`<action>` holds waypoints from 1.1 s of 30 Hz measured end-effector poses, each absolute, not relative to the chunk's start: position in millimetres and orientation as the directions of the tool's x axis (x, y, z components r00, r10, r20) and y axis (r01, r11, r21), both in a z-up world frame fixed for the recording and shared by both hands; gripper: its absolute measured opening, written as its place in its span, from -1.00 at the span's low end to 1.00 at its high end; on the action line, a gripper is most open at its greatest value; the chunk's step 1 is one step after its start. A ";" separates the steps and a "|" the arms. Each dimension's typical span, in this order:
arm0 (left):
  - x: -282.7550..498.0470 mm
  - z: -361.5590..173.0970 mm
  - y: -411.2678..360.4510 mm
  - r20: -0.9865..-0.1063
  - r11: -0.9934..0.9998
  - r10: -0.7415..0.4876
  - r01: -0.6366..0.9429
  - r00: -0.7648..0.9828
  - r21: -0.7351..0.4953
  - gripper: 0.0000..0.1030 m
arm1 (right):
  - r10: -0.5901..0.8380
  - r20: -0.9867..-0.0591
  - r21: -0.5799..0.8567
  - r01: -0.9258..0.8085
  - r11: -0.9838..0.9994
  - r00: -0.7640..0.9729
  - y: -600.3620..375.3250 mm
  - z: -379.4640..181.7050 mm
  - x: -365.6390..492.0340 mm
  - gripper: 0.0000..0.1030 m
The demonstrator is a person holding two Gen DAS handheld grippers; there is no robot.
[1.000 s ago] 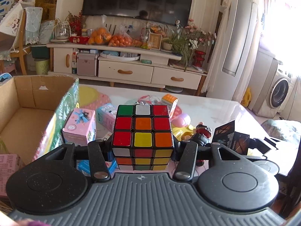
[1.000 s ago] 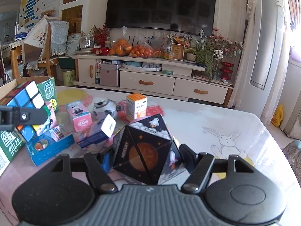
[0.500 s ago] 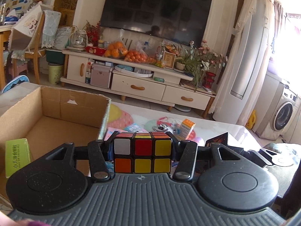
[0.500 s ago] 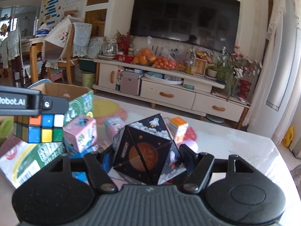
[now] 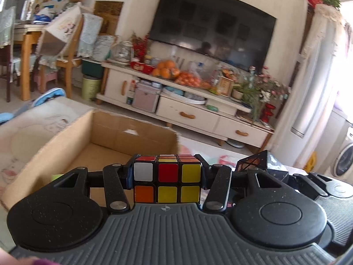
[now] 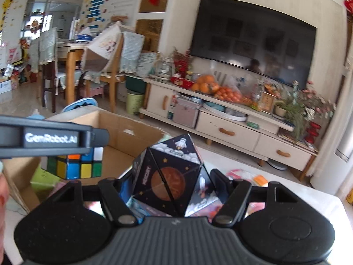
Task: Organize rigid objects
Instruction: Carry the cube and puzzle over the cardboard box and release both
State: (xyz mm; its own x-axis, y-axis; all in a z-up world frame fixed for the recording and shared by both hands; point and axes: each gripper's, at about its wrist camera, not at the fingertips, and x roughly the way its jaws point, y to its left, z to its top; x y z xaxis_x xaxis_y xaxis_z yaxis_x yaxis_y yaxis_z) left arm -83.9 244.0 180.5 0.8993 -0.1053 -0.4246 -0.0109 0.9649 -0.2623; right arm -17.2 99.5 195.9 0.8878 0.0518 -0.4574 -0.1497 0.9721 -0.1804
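At far left on the tabletop (image 5: 26, 128) stands an open cardboard box (image 5: 123, 132), its brown floor mostly bare, with something green lying in the near left corner (image 6: 44, 180). Over that box I hold my left gripper (image 5: 167, 177), its two fingers pinching a puzzle cube (image 5: 167, 180) from either side; the face toward my camera shows white, red and yellow squares above orange and two yellows. From my right camera, that cube (image 6: 75, 165) hangs clear above the box's inside, under the dark finger bearing white lettering. Further right, my right gripper (image 6: 174, 190) is clamped on a dark, faceted space-themed puzzle (image 6: 169, 176) printed with a rust-coloured planet, stars and a small rocket; it sits tilted on one corner between my fingers, just beside the box's right wall. Beneath it lie blurred, colourful packages I cannot make out. Beyond the tabletop stands a long cream cabinet (image 6: 231, 130) with bags of oranges (image 6: 207, 86) on top, a dark television (image 6: 253, 44) above it.
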 end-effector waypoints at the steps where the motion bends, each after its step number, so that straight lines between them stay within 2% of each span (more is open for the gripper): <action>1: -83.9 180.5 249.4 -0.429 0.963 -0.095 -0.025 0.898 -0.267 0.23 | 0.061 -0.456 -0.184 -0.161 0.970 0.888 105.2 196.6 -15.7 0.37; 14: -77.9 177.3 285.6 -0.508 0.938 0.066 -0.227 0.859 -0.261 0.24 | 0.177 -0.479 -0.193 -0.300 0.934 0.860 172.2 191.9 -0.6 0.37; 21: -71.6 171.7 293.5 -0.559 0.921 0.100 -0.289 0.823 -0.261 0.19 | 0.211 -0.526 -0.206 -0.364 0.908 0.824 197.9 181.5 2.9 0.38; 23: -72.7 172.9 292.0 -0.558 0.920 0.110 -0.297 0.822 -0.256 0.31 | 0.199 -0.530 -0.223 -0.362 0.905 0.824 200.6 180.1 1.4 0.50; 25: -72.8 174.3 290.3 -0.554 0.915 0.126 -0.313 0.823 -0.256 0.66 | 0.192 -0.517 -0.223 -0.348 0.911 0.834 199.4 180.1 -2.5 0.65; 33: -74.2 177.1 283.0 -0.531 0.918 0.102 -0.285 0.841 -0.275 0.85 | 0.095 -0.466 -0.217 -0.218 0.952 0.880 173.2 190.1 -11.2 0.74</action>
State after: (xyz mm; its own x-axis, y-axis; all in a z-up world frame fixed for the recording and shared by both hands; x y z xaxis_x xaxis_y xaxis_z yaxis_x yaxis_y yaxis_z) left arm -74.2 283.0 177.1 0.8412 0.1024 -0.5310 -0.2853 0.9181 -0.2750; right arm -11.2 173.2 190.1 0.8797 0.0953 -0.4659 -0.2180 0.9516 -0.2168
